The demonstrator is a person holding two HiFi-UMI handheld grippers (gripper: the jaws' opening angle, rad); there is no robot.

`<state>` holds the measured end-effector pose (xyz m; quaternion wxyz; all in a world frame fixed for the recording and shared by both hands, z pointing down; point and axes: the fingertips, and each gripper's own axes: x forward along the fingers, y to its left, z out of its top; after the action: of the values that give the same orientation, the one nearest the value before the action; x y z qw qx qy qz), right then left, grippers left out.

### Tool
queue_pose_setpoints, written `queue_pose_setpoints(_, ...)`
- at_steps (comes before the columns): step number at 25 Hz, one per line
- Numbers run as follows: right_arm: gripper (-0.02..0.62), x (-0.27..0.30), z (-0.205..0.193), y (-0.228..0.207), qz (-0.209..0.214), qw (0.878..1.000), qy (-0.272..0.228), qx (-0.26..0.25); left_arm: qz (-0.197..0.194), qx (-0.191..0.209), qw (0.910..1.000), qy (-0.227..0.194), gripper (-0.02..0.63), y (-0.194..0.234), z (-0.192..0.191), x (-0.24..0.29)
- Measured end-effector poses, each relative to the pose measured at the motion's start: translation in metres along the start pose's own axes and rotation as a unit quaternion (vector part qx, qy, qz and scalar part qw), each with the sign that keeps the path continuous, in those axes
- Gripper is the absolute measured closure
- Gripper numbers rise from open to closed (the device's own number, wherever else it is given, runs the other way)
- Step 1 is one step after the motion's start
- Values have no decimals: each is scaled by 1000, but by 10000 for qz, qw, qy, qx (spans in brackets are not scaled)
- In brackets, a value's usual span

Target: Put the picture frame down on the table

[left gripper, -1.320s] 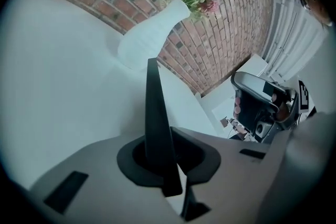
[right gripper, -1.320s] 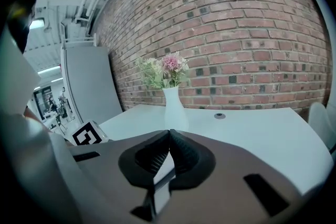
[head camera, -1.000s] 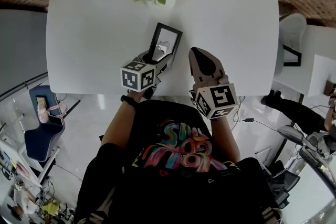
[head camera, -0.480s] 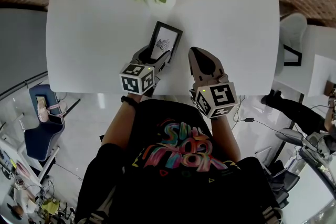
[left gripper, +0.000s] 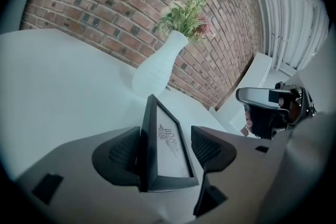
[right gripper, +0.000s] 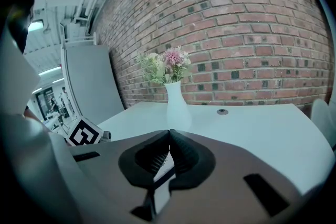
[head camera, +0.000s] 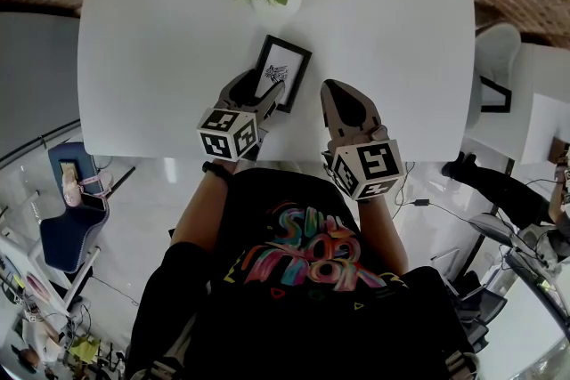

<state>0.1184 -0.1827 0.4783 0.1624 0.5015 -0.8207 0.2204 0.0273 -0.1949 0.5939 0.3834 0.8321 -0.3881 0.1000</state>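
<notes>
Jaws on the left gripper [head camera: 263, 87] have just been opening and now stand wide, with the near end of the picture frame [head camera: 287, 65] between them. In the left gripper view the frame's dark outer edge sits against or just beside one pad, and which of the two cannot be told. The other pad stands clear of the opposite edge, so nothing is clamping the frame.

From the head view the frame appears to lie face up on the white table [head camera: 151, 40]. It is toward the near edge, with the vase of flowers [head camera: 274, 0] beyond its far end and apart from it. The frame's long axis runs away from the person toward the vase, leaning slightly to the right. That is close to the line along which the left gripper points.

This alignment is what the coming move seems to turn on. The task looks all but done, and what is left is probably to draw the left gripper back toward the person along that axis. A sideways pull could drag the frame by the pad nearest its edge.

Further right, the right gripper [head camera: 337, 92] is above the table just beside the frame's right edge, not touching it. Its jaws are closed tip to tip with nothing between them. Both grippers are near the frame, but only the left one straddles it.
</notes>
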Motion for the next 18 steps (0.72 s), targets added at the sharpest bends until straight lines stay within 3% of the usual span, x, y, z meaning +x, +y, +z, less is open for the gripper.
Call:
queue_pose_setpoints(8,574,3,-1,3,12,10000,-4,51,138,61,9999,-45,319,13,5,-9)
queue_pose_setpoints(18,574,2,9,10,42,9999,-71,-78,4,226,9991,-347,319,-2,33,-19)
